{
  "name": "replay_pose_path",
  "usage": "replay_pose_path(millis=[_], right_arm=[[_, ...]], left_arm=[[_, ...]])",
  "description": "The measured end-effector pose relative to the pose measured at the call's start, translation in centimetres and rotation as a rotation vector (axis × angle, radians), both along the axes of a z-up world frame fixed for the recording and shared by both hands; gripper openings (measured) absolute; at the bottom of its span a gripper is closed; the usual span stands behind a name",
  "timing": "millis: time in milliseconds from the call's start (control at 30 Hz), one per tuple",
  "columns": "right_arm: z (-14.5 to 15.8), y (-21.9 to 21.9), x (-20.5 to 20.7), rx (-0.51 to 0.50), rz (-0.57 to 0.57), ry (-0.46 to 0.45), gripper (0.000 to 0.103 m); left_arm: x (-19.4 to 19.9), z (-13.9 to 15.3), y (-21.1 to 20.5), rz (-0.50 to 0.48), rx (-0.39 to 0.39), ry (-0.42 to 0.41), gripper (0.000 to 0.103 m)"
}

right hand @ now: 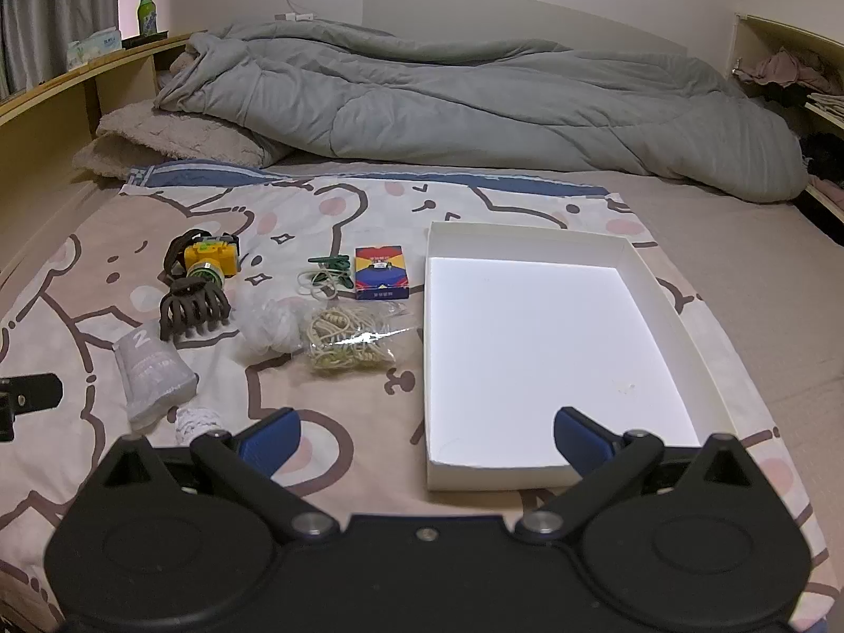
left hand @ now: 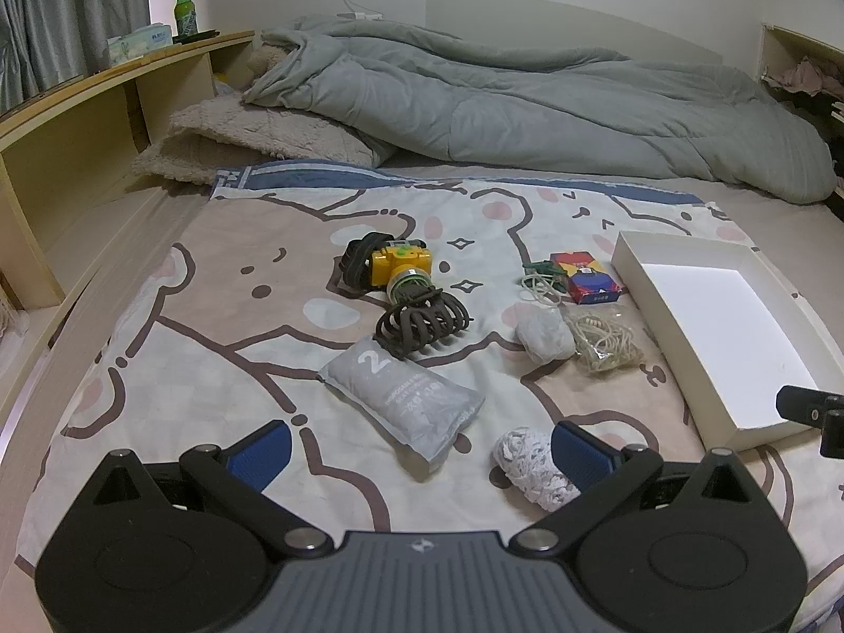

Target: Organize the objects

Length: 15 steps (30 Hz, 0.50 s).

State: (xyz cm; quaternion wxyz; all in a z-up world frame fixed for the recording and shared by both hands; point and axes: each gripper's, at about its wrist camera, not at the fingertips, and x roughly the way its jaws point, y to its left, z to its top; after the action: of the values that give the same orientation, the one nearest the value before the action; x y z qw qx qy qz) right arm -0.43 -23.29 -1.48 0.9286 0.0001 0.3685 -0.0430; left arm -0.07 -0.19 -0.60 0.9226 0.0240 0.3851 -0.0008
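Observation:
Small objects lie on a cartoon-print sheet: a yellow headlamp (left hand: 396, 264), a brown hair claw (left hand: 422, 323), a grey packet marked 2 (left hand: 403, 403), a white lace roll (left hand: 533, 467), a white crumpled bag (left hand: 543, 335), a bag of rubber bands (left hand: 604, 340), loose bands with a green clip (left hand: 540, 279) and a card pack (left hand: 583, 277). An empty white box (right hand: 527, 337) lies to their right. My left gripper (left hand: 422, 448) is open over the packet and lace roll. My right gripper (right hand: 427, 435) is open and empty at the box's near edge.
A bunched grey duvet (left hand: 527, 105) and a beige blanket (left hand: 237, 137) lie at the bed's far side. A wooden shelf (left hand: 79, 121) with a green bottle (left hand: 185, 8) runs along the left. Another shelf (right hand: 791, 68) stands at the right.

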Motion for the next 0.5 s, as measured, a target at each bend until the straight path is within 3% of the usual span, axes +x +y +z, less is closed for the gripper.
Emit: replay_pose_path(millis=[500], right_arm=[[-0.11,-0.06,0.00,-0.002,0.003,0.003,0.103]], left_arm=[[0.05,-0.17,0.01,-0.032,0.000,0.001,0.103]])
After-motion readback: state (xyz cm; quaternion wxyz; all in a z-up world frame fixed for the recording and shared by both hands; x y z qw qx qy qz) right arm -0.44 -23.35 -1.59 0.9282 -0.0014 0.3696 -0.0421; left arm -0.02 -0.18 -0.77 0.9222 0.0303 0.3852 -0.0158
